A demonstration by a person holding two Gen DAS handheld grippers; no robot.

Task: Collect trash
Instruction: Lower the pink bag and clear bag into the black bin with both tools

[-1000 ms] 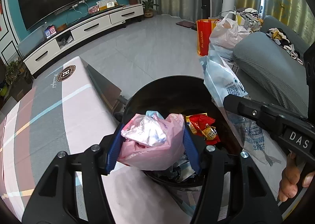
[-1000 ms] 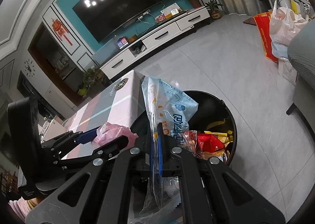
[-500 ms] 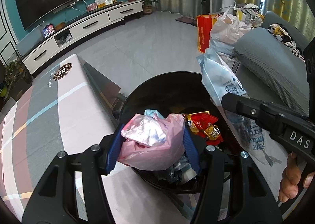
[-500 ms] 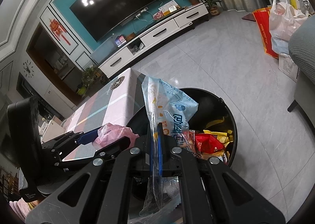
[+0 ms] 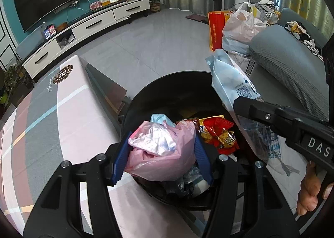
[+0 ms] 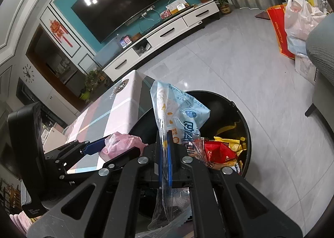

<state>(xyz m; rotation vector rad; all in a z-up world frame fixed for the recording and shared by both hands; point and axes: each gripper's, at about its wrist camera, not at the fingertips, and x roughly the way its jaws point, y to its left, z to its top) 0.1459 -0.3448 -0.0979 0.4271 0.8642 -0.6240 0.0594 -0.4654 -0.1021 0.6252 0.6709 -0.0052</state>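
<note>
Both tongs hold trash over the black trash bin (image 5: 146,100) beside the table (image 5: 62,116).

The left tongs (image 5: 160,154) are clamped on a crumpled pink plastic bag (image 5: 162,160) stuffed with silvery wrappers. The right tongs (image 6: 165,154), pressed together, pinch a pale blue snack bag (image 6: 179,116) upright above the bin's rim. Both point downward; red and yellow wrappers (image 5: 219,131) lie inside.

Two claws, one pink bag (image 5: 165,158), one blue wrapper (image 6: 179,116), one black bin (image 5: 167,91).
</note>
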